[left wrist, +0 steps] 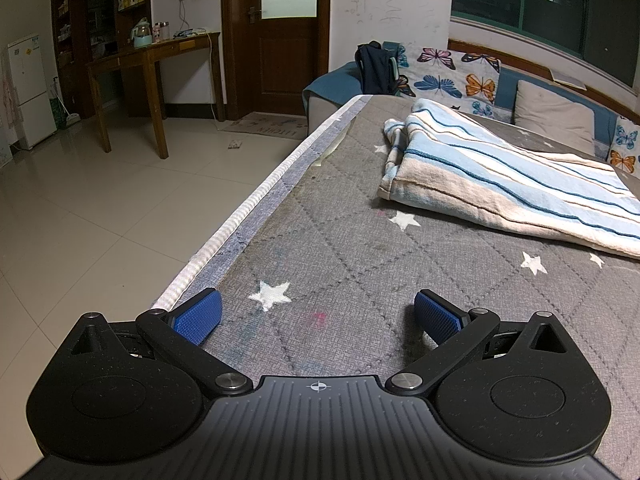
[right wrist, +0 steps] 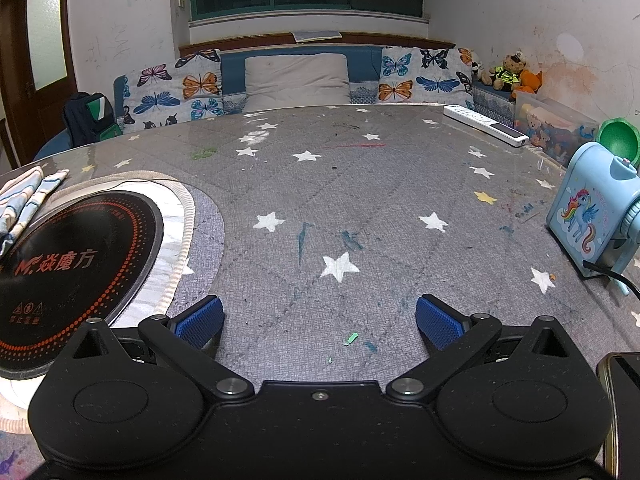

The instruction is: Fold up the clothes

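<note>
A folded striped cloth, blue, white and beige, lies on the grey star-patterned table, ahead and to the right of my left gripper. That gripper is open and empty, low over the table near its left edge. In the right wrist view an edge of the same cloth shows at the far left. My right gripper is open and empty over the table, well apart from the cloth.
A black round induction plate is set in the table left of my right gripper. A blue unicorn box, a white remote and a green bowl stand at the right. A sofa with butterfly cushions lies behind. Tiled floor lies left of the table.
</note>
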Demonstrator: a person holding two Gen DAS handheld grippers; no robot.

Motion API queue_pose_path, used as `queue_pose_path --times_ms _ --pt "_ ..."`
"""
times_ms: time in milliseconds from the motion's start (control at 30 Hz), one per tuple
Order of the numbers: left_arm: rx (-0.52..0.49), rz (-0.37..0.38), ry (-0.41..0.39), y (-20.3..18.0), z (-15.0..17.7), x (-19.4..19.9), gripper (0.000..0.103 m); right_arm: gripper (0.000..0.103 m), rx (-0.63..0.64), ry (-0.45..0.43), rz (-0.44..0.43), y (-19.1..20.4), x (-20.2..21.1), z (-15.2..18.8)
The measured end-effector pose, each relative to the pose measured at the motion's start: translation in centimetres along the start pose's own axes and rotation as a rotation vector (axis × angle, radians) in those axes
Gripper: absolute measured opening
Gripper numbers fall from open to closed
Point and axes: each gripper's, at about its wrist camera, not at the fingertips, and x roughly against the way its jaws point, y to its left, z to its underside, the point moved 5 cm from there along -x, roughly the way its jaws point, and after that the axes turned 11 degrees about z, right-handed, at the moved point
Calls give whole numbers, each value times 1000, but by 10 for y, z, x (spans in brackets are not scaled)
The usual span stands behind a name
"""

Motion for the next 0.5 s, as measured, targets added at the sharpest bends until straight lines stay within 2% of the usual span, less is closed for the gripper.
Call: queue_pose_path --times_ms 100,200,500 --pt "0 0 0 0 0 0 103 103 -33 -4 34 -4 1 0" --pt "0 0 0 0 0 0 103 103 -68 -8 24 -9 2 1" --pt "0 0 0 -1 0 0 103 103 -38 1 46 -3 0 2"
